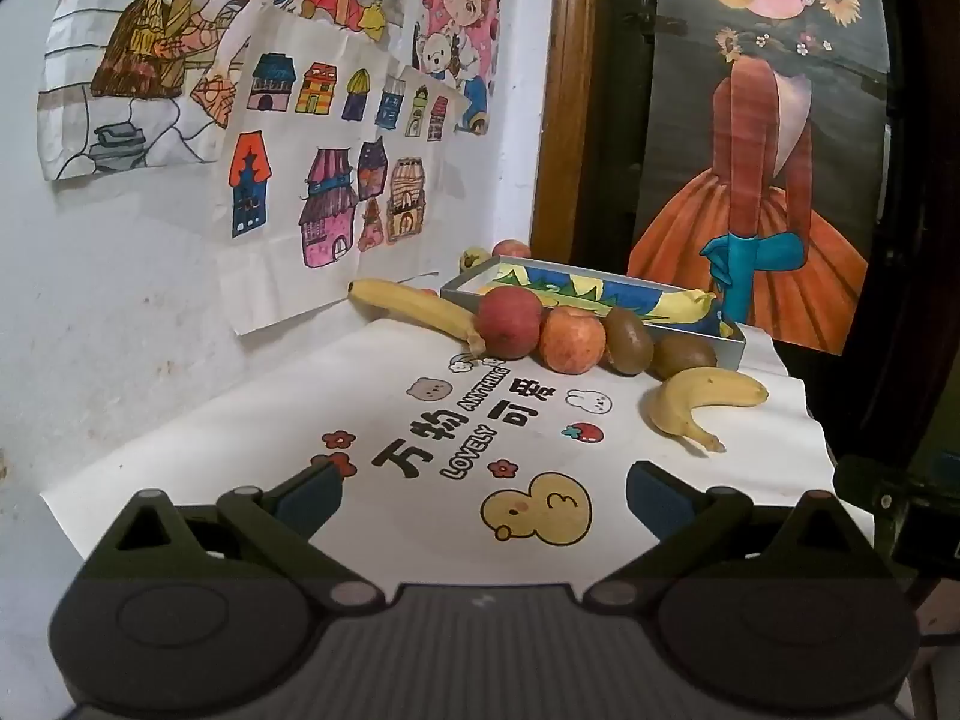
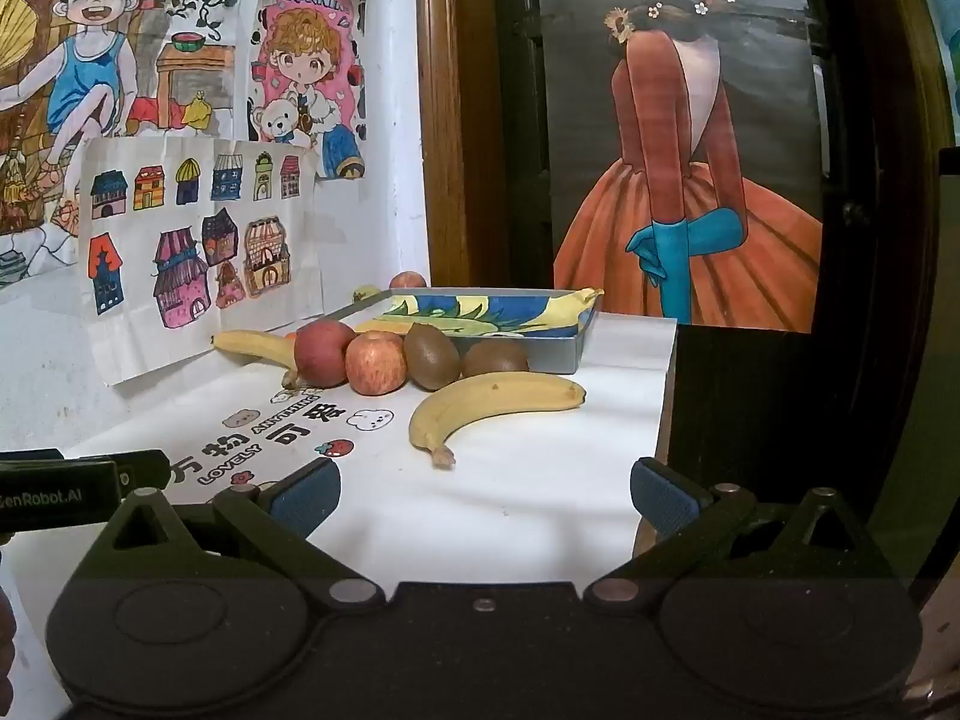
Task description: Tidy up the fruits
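Observation:
On the white printed table cover, fruit lies in a row in front of a shallow grey tray lined with a blue-yellow picture. From left: a banana, a dark red apple, a lighter apple, two kiwis. A second banana lies nearer. Behind the tray sit another apple and a small yellow-green fruit. My left gripper and right gripper hover open and empty over the near table.
A white wall with children's drawings borders the table on the left. A wooden frame and a dark poster of a figure in an orange dress stand behind. The table's right edge drops off. The left gripper's body shows at the right wrist view's left.

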Demonstrator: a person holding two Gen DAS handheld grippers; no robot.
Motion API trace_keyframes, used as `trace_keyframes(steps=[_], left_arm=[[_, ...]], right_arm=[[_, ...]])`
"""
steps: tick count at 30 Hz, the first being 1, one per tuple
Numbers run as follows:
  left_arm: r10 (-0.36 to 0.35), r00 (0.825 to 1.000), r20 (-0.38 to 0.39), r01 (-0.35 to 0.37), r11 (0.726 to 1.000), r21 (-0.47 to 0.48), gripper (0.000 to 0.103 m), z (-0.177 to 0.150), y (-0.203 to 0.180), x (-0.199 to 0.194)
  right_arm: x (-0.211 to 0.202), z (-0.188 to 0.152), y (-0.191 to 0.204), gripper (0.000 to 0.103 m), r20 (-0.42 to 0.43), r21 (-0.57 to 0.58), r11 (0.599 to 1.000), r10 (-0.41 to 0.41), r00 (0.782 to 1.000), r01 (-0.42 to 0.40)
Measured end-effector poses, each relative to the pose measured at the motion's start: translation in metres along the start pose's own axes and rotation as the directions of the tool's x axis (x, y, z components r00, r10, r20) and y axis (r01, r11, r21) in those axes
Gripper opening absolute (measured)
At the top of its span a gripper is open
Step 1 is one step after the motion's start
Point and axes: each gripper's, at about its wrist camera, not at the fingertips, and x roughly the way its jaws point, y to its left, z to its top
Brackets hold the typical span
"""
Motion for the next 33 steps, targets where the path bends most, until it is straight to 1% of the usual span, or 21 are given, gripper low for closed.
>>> trace_keyframes(steps=[31, 33], left_arm=[[-0.002, 1.0, -0.006, 0.002, 1.0, 0.001, 0.103, 0.0005, 0.0002, -0.0003], [-0.002, 1.0, -0.006, 0.002, 1.0, 0.001, 0.103, -0.0045, 0.0, 0.0019]], right_arm=[[0.0029, 0.0014, 0.0002, 0.102, -0.012, 0.004, 1.0, 0.001, 1.0, -0.001], [0.0032, 0.0014, 0.0002, 0.102, -0.012, 0.004, 1.0, 0.001, 1.0, -0.001]])
